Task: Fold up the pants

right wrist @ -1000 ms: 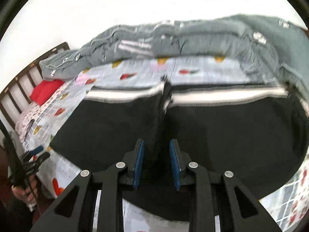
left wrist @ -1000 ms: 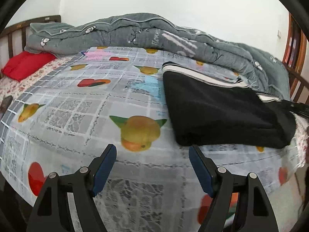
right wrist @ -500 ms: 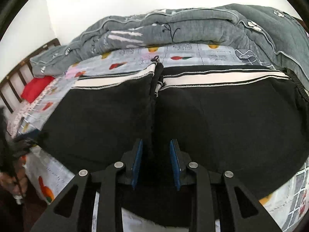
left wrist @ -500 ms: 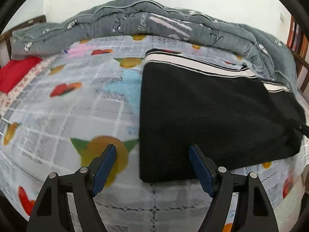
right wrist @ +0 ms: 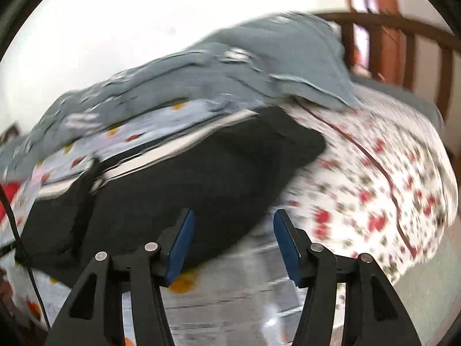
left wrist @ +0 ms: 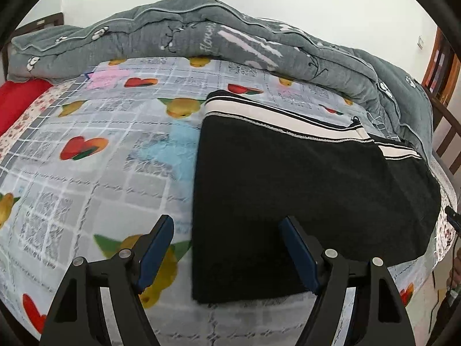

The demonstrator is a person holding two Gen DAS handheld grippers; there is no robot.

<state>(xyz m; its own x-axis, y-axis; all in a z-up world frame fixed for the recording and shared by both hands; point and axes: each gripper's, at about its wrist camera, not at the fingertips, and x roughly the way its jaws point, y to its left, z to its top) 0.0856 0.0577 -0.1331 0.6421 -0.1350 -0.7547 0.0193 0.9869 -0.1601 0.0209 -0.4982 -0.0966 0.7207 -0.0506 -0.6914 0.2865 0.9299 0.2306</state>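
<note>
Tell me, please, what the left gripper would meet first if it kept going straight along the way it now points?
Most likely the near left corner of the folded black pants: the open left gripper straddles that edge, aimed down at the bed sheet. Depth is hard to judge.

The grey quilt (left wrist: 219, 37) bears cursive lettering, seemingly "flower", only partly legible.

Left tool (left wrist: 226, 248), right tool (right wrist: 233, 243): black frames, blue pads, silver screws.
</note>
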